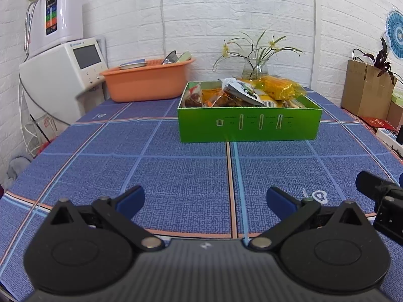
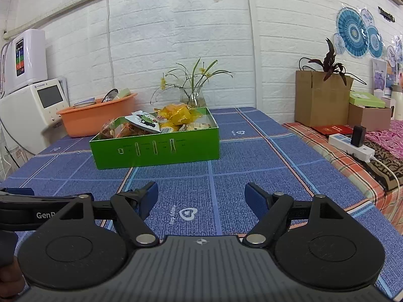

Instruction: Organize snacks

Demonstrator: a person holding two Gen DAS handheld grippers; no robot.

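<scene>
A green box (image 1: pixel 249 124) stands on the blue checked tablecloth, far ahead of both grippers; it also shows in the right wrist view (image 2: pixel 156 151). It holds several snack packets: a yellow one (image 1: pixel 279 86) (image 2: pixel 180 115), a white and green one (image 1: pixel 241 90) (image 2: pixel 143 122) and brownish clear ones (image 1: pixel 194 98) (image 2: pixel 110 129). My left gripper (image 1: pixel 205 201) is open and empty, low over the cloth. My right gripper (image 2: pixel 201 198) is open and empty, just right of the left one, whose body (image 2: pixel 37 211) shows at its left.
An orange basin (image 1: pixel 147 83) with dishes sits back left beside white appliances (image 1: pixel 63 75). A glass vase (image 1: pixel 255 68) with flowers stands behind the box. Cardboard boxes (image 2: pixel 320 98), a dark plant and a white power strip (image 2: pixel 351 148) lie off the table's right edge.
</scene>
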